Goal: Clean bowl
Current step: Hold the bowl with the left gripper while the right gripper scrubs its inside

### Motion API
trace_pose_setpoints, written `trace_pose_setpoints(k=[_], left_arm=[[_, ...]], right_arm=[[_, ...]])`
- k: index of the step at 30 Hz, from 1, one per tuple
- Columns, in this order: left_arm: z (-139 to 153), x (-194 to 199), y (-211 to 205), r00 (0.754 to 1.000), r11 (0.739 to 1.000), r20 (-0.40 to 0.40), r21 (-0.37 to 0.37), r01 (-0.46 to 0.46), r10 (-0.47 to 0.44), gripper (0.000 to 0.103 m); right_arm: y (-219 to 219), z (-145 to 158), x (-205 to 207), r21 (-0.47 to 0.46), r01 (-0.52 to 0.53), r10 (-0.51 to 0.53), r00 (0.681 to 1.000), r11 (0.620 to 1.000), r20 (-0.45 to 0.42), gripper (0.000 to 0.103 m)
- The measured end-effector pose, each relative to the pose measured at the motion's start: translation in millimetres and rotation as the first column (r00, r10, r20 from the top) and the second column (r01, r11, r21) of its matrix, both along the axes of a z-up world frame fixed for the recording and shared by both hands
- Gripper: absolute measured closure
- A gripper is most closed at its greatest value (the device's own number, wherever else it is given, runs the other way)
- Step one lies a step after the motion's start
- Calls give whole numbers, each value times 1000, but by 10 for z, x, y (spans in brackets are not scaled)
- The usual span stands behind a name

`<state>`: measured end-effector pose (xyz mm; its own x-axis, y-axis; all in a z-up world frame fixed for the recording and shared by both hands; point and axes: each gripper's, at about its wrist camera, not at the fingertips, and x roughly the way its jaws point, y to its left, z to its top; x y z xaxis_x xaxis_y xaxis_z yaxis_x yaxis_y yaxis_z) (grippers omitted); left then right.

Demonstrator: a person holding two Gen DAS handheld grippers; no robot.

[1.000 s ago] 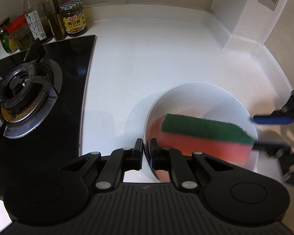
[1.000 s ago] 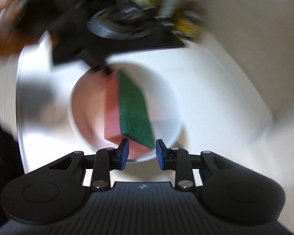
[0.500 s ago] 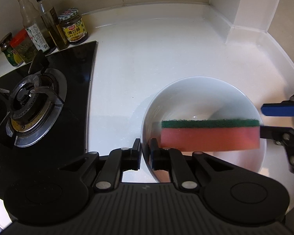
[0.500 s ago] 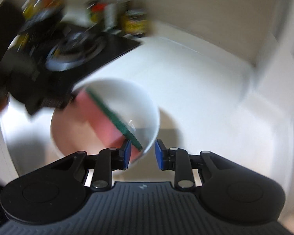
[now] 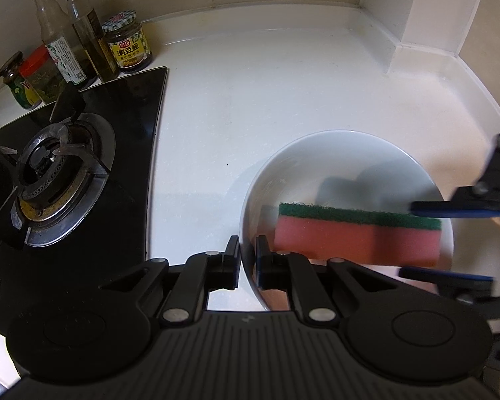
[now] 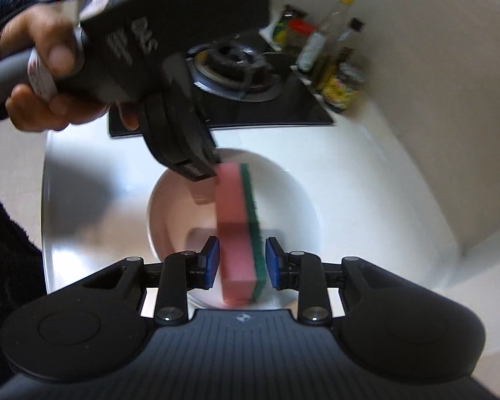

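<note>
A white bowl sits on the white counter; it also shows in the right wrist view. My left gripper is shut on the bowl's near rim. My right gripper is shut on a pink sponge with a green scouring face and holds it on edge inside the bowl. In the left wrist view the sponge lies across the bowl's near side, with the right gripper's blue fingers at its right end.
A black gas hob with a burner lies left of the bowl. Several bottles and jars stand at the back left by the wall. A wall corner post rises at the back right. The person's hand holds the left gripper.
The right gripper has swung the sponge around inside the bowl, from tilted with its green face up to standing on edge. The left gripper has kept its hold on the rim.
</note>
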<state>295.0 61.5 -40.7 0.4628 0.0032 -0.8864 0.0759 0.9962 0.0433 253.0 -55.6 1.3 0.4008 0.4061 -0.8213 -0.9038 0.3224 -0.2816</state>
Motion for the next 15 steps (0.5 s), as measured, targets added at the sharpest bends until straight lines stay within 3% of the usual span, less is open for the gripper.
trace_pose_setpoints(k=[4,7,8,10,11,13,14,15], left_arm=[[2,-5,19,1000,1000,0,-8,-1,1,95],[-4,3,69,1000,999,-13,-36,-7,6,95],[-11,10,92,1000,999,-21,-50,-11,10,95],[-19,16,101,1000,998,-26,-56,-13,11,95],[-23,18,103,1000,998,-27,-57,-14,12,95],[-22,16,100,1000,998,-27,-57,-13,12,95],[-22,15,106,1000,998,-26,-61,-14,13,95],[-23,13,107,1000,998,-26,-63,-14,12,95]], right_arm=[[107,-147,24,-46,-24,25,999,999,22,76],[166,-155,-79,-124,-84,98,989,989,110,78],[198,-144,-161,-194,-142,178,967,971,180,78],[252,-170,-324,-380,-264,385,878,886,286,78],[269,-208,-393,-473,-305,482,817,827,316,78],[264,-418,-520,-699,-336,706,623,631,337,78],[209,-562,-574,-800,-331,813,498,501,303,78],[136,-689,-596,-865,-310,885,384,394,265,79]])
